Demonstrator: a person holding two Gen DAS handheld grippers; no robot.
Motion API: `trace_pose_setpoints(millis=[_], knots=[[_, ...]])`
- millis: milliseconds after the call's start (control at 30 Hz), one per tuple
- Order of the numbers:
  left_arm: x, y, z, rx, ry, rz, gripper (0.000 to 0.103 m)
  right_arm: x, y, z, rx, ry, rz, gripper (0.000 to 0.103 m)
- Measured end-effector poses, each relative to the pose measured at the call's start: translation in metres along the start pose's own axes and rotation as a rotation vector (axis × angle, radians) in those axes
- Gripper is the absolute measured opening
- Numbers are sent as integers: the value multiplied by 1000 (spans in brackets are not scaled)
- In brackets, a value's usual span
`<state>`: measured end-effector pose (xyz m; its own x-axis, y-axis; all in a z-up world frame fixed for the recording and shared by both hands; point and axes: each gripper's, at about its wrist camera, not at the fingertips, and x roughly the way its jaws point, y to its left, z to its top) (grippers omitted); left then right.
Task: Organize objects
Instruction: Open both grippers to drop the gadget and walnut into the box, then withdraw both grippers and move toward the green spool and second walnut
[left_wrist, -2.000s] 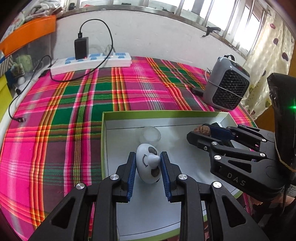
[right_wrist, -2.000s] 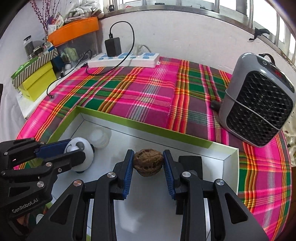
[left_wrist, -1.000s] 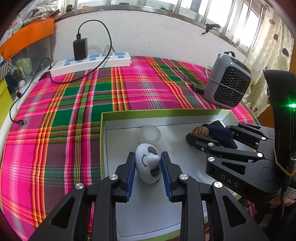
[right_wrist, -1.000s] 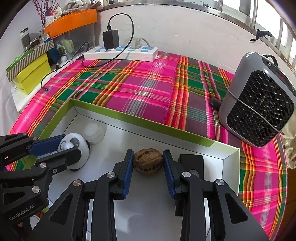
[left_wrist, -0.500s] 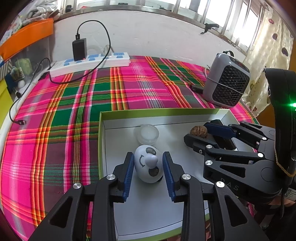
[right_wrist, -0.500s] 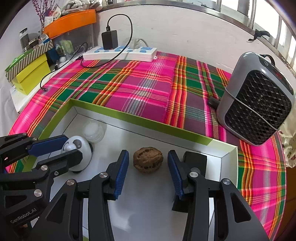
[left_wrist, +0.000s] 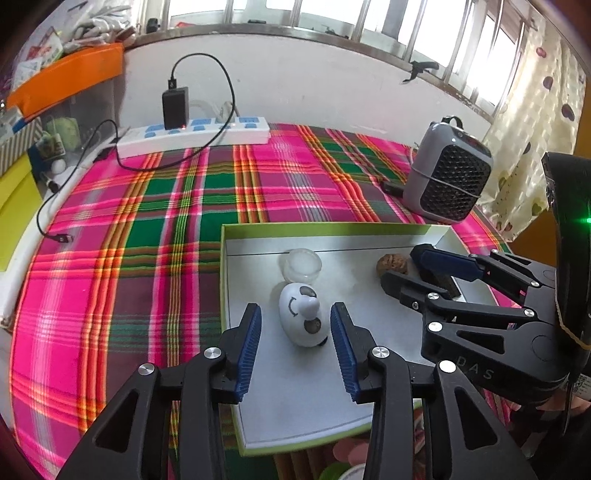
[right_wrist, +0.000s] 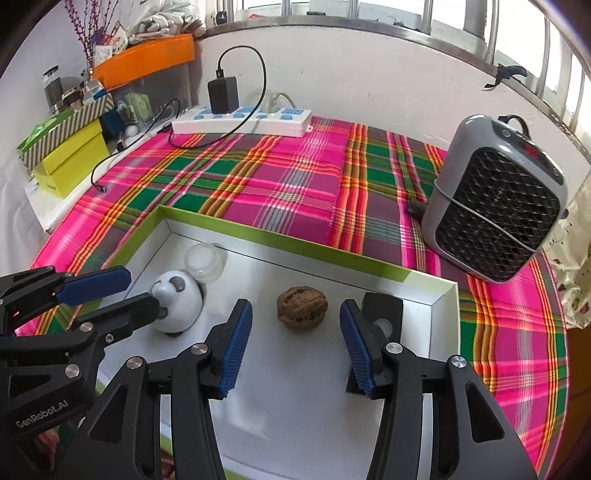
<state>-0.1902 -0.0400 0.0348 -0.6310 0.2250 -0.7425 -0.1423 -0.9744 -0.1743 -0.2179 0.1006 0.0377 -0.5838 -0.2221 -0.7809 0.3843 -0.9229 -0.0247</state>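
1. Now the left gripper (left_wrist: 295, 343) has just been opening, and its blue pads stand wide on both sides of the white toy (left_wrist: 302, 317) without touching it.
2. That toy sits in the tray (left_wrist: 314, 417), at about 9 o'clock from the walnut (right_wrist: 302, 310), so it looks put down where it belongs.
3. Over on the other side, the right gripper (right_wrist: 295, 345) has just been opening too; the walnut lies loose between its wide pads.
4. A small clear cup (left_wrist: 300, 264) stands at 12 o'clock, just behind the toy.
5. Both grippers tip down toward the tray from its near edge, side by side.
6. I think they should lift away next.
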Motion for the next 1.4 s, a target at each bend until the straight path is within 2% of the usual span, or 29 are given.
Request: trace_pose_setpoints(millis=[700,1100,1400], knots=[[-57,-2,-42,-15,-74,3,37,-68,4,-38,65,-111,-5,51],[-75,-5,-71,-4,-73,-9,37,-92,7,-78,98,-132,-23,51],[-86,-4,-95,-14,-64,-14,37,-102,19,-109,87,-142,27,51]])
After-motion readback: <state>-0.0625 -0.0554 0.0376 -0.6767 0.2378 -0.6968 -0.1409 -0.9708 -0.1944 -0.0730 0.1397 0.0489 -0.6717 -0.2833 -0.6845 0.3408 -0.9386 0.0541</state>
